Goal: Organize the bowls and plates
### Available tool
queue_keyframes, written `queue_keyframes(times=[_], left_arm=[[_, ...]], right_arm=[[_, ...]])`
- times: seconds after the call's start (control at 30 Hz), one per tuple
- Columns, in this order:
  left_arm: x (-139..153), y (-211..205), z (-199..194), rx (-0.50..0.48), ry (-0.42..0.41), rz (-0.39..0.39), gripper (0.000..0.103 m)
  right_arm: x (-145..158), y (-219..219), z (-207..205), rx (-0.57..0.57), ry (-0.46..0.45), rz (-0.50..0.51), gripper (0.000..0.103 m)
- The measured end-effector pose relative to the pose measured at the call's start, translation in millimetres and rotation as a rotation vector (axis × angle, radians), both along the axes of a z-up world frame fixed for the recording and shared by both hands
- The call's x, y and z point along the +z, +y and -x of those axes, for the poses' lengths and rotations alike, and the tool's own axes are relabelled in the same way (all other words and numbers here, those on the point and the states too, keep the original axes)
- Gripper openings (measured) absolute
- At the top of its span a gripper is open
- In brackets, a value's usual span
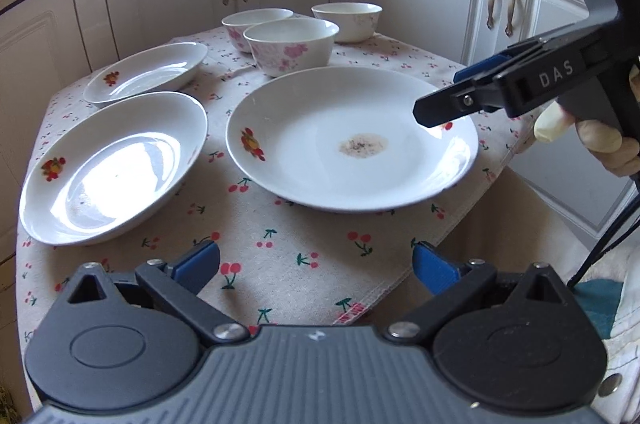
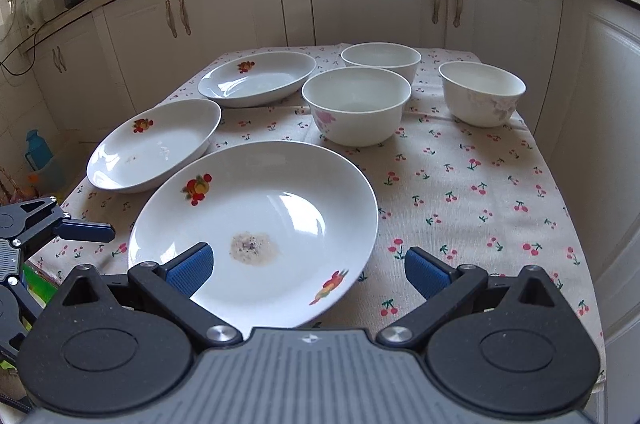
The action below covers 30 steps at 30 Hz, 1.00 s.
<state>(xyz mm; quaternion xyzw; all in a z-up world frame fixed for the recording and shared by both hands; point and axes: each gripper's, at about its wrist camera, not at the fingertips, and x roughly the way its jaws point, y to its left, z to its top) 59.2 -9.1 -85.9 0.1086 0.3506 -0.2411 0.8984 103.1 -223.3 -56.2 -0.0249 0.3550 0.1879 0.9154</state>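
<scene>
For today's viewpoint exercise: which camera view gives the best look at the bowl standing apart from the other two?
The right wrist view: the lone bowl shows whole and unblocked, its pale floral print visible, standing apart on the cherry tablecloth. The left wrist view shows it farther off and smaller, behind the other bowls.

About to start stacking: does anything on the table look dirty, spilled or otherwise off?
Yes. The nearest plate has a brownish, speckled residue patch in its centre, so it looks unwashed. The middle plate shows fainter specks. The bowls look clean.
</scene>
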Motion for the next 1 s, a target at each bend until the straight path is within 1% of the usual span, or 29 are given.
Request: queue_keyframes(times=[0.17,0.27,0.53,0.77,0.87,1.0], left_arm=[[-2.1,-2.0,-13.3,-0.024,0.011,0.012,0.102],[-3.3,-1.5,-19.1,-0.037,0.018,0.035,0.102],[-4.2,-3.3,-28.6,-0.079,0.002,0.054,0.102],[-6.1,-1.4,-31.3,-0.130,-0.014,0.066,0.102],[-6.2,-1.5,-33.5,-0.142,-0.010,0.063,0.103],[-5.9,-0.8,-35.1,-0.162,-0.004,0.062,0.103]], right_arm=[[-3.3,0.7,-8.0,0.014,0.025,-0.017,0.103],[-6.2,1.9,-13.6,0.021,0.046,-0.025,0.103],[-12.7,1.5,-29.2,0.028,0.101,-0.056,0.103],[-16.5,-0.6,-40.9,0.052,0.155,-0.107,0.103],[-18.7,-2.9,-48.4,0.055,0.190,-0.152,0.103],[-17.5,-3.2,-57.4,0.059,0.208,-0.177,0.103]])
